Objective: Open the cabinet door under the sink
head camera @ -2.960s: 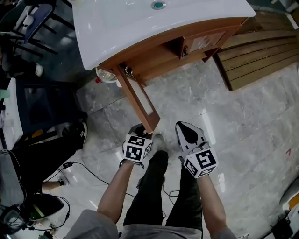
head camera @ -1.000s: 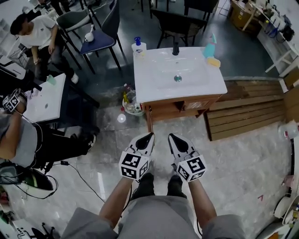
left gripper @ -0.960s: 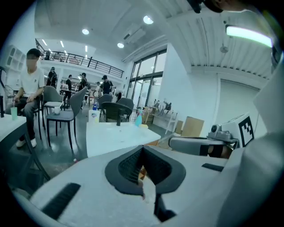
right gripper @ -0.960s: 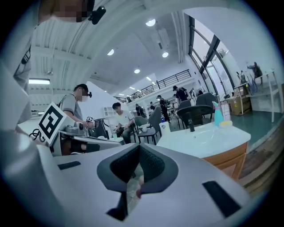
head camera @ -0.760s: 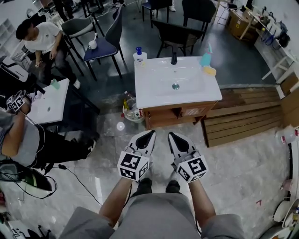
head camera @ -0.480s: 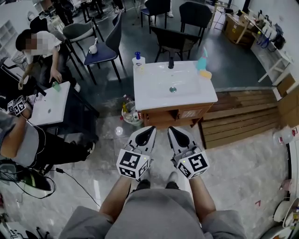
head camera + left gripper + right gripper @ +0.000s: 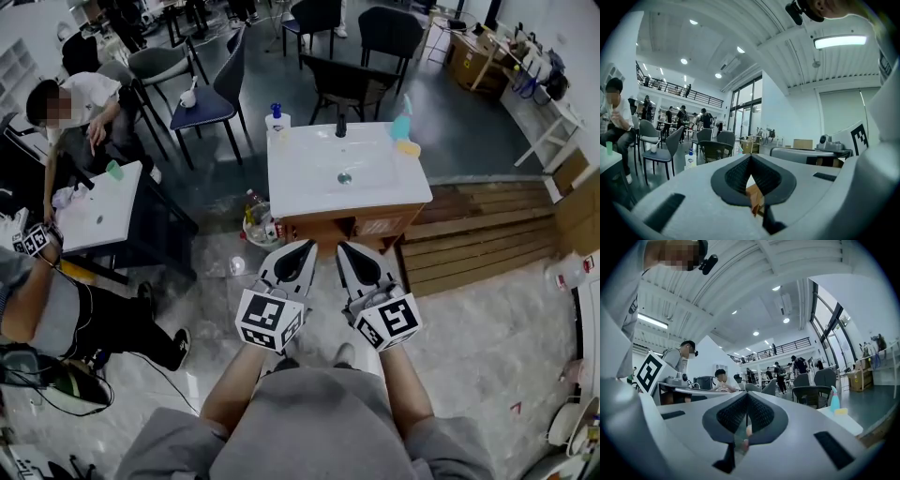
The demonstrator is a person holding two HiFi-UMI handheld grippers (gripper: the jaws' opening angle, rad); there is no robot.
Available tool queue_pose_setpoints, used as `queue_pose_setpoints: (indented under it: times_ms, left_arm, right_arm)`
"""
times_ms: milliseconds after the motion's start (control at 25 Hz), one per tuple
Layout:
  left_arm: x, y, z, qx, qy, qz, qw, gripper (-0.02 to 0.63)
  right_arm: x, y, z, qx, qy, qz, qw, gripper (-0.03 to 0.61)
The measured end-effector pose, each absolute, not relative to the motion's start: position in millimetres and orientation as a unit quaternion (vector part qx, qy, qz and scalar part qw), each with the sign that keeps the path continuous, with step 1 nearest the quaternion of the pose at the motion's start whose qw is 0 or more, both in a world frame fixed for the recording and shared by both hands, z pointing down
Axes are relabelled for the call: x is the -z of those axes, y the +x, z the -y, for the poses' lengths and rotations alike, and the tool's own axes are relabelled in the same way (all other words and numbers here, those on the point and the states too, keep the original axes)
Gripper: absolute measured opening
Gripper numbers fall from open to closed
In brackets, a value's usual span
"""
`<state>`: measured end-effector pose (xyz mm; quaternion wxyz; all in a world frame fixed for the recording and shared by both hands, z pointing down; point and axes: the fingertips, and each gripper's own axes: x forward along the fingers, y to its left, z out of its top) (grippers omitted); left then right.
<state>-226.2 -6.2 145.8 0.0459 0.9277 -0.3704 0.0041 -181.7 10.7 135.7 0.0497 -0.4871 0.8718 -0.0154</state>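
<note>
Left gripper (image 7: 302, 251) and right gripper (image 7: 347, 251) held side by side, both jaws closed on nothing, wooden cabinet (image 7: 375, 225) beneath white sink (image 7: 342, 169) ahead, untouched, its door apparently hidden by foreshortening.

A wooden slatted platform (image 7: 487, 225) is laid on the grey tiled floor at the right. Dark chairs (image 7: 349, 82) are set at the far side, one with a white cup (image 7: 188, 97) placed on its blue seat. At the left, a person (image 7: 75, 98) is seated by a white table (image 7: 98, 206), on which a green cup (image 7: 114, 170) is stood.
</note>
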Motion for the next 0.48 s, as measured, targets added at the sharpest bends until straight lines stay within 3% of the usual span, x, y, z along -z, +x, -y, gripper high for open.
queue_pose_setpoints:
  times_ms: [480]
  left_arm:
    - [-139,-217,4,0.001,0.928,0.371,0.044,0.006]
  right_arm:
    - [-130,-173,-14,0.008,-0.486,-0.872,0.049,0.006]
